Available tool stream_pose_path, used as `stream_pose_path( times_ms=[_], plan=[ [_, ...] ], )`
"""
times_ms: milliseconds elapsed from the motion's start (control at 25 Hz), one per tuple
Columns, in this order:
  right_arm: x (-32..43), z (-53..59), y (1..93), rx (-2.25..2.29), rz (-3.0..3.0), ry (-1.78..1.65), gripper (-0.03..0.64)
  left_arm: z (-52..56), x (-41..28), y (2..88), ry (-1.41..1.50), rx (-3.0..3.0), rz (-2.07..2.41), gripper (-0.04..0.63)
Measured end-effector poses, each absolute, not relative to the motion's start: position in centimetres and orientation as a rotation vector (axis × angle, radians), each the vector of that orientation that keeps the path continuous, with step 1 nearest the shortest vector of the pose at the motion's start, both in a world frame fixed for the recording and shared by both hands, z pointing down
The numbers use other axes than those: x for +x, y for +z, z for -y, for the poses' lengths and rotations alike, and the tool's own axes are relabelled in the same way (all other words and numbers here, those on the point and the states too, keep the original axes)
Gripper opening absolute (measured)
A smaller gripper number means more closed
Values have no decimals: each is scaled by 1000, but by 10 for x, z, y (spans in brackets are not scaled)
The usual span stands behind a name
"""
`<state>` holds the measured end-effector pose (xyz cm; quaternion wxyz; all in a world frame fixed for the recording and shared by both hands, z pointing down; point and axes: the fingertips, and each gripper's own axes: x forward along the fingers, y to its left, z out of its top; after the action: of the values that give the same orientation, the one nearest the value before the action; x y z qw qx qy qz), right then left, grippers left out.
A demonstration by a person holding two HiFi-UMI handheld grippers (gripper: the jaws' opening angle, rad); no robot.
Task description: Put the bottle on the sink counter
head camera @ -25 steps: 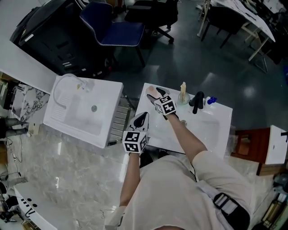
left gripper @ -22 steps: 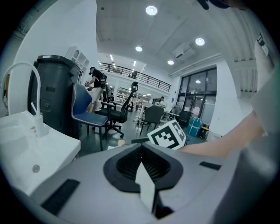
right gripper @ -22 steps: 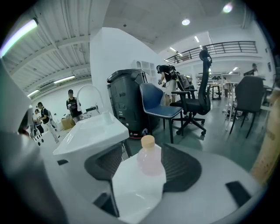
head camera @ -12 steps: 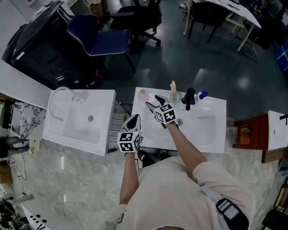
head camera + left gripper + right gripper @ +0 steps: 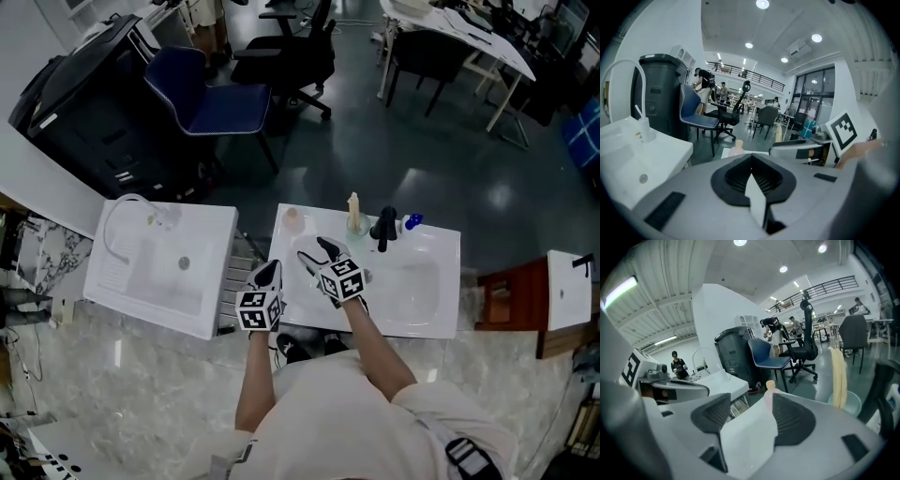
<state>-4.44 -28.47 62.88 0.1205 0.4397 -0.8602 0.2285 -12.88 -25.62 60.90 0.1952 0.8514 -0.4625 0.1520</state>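
Now the bottle [image 5: 292,218] stands on the sink counter [image 5: 291,286]; right gripper [image 5: 312,249] gapes empty, left gripper [image 5: 273,268] pinched together.

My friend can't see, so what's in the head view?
A person at a white sink counter holds two grippers. The open right gripper points toward a small bottle standing at the counter's far left corner, not touching it. The shut left gripper hangs by the counter's left edge.

The bottle [image 5: 293,219] stands at the surface's [image 5: 289,251] far left corner, the tap [image 5: 382,229] to its right, a second sink [image 5: 155,267] further left
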Motion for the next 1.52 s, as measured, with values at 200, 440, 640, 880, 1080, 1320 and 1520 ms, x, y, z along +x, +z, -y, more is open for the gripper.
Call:
stream_pose_path(
  times_ms=[200, 440, 640, 880, 1080, 1320, 1520],
  plan=[
    [-46, 274, 626, 1307, 2494, 668, 270, 254, -131, 612, 444, 2390, 1266, 6],
    [-40, 273, 619, 1362, 2490, 644, 264, 258, -130, 606, 431, 2403, 1261, 6],
    [-29, 269, 621, 1431, 2474, 692, 204, 257, -131, 608, 434, 2397, 1262, 6],
    [-25, 261, 624, 1452, 2449, 690, 118, 250, -134, 606, 443, 2401, 1271, 6],
    [-22, 253, 628, 1435, 2443, 701, 59, 246, -145, 609, 447, 2373, 1296, 6],
    [-25, 246, 622, 1391, 2494, 662, 6, 244, -147, 608, 444, 2364, 1313, 6],
    [-16, 245, 623, 1401, 2495, 678, 5, 242, -143, 611, 447, 2365, 1313, 6]
  ],
)
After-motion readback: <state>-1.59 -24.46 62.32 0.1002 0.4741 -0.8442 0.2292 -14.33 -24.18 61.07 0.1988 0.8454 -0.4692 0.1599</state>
